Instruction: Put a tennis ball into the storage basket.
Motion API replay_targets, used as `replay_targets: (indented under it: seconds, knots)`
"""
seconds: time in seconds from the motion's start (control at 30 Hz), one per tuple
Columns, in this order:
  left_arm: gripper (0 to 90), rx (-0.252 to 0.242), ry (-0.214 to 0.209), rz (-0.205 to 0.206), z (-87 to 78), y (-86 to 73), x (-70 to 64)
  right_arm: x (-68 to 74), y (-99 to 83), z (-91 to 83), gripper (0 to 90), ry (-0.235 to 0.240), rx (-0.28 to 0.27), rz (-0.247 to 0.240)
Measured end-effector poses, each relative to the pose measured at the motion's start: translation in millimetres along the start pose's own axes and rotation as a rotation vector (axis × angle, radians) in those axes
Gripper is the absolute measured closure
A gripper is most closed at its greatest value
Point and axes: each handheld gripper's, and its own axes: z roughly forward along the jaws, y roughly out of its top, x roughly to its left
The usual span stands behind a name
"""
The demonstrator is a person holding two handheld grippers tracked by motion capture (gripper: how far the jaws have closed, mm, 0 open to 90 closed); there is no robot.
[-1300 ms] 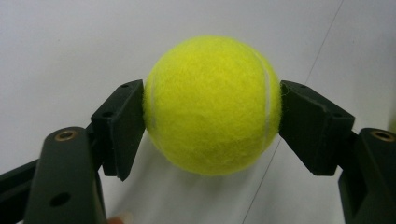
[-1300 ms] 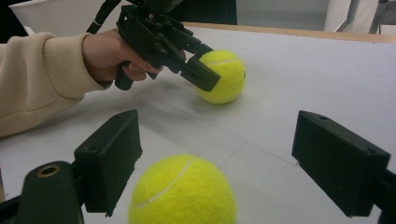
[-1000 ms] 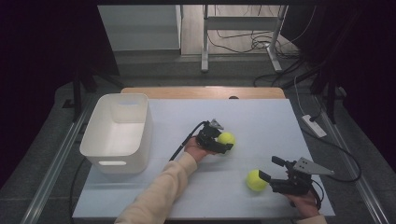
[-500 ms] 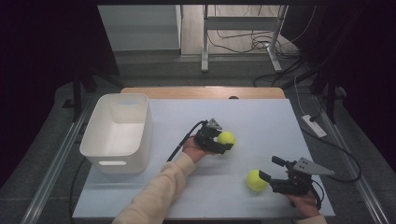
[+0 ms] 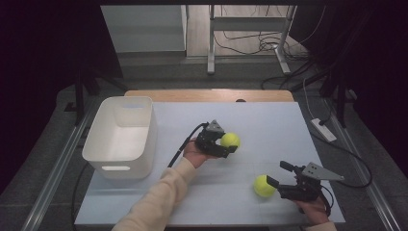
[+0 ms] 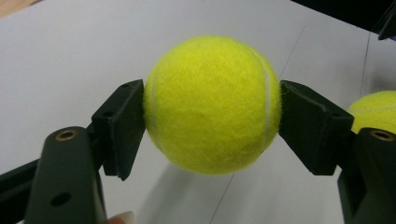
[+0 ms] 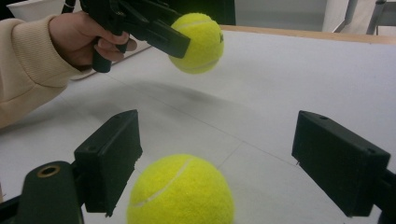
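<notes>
Gripping one ball [image 6: 212,105] across its middle, the left gripper [image 5: 230,144] has both jaws pressed flat against the ball's sides, so the hold looks even and unlikely to slip. In the right gripper view that ball hangs clear of the table [image 5: 269,120] with its shadow below, which suggests it is lifted for carrying. The bin [image 5: 121,137] stands empty at the table's left side, well apart from the ball, and is the likely place for it; its open top leaves room to drop a ball in from above. The right gripper [image 5: 278,176] sits low near the front edge with its jaws spread wide, holding nothing. The second ball [image 7: 181,191] rests on the table between those jaws but nearer the left one and touching neither, so the gripper seems lined up for a grasp that is not yet made. It would need to centre on the ball before closing.
</notes>
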Motion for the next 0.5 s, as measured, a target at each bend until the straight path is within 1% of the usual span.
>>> replay_targets:
  seconds: [0.27,0.4,0.5]
  knots:
    - [27.3,-0.022,-0.002,0.005,-9.3,-0.2,-3.7,0.3,0.2,0.5,15.8,0.0,-0.001,-0.002]
    - [27.3,-0.032,0.004,0.017,-14.6,-0.5,-5.0,0.2,0.2,0.5,15.7,-0.001,-0.001,-0.002]
    - [27.3,-0.043,0.01,0.018,-19.8,-1.1,-5.6,0.4,0.2,0.7,15.7,-0.001,0.0,-0.003]
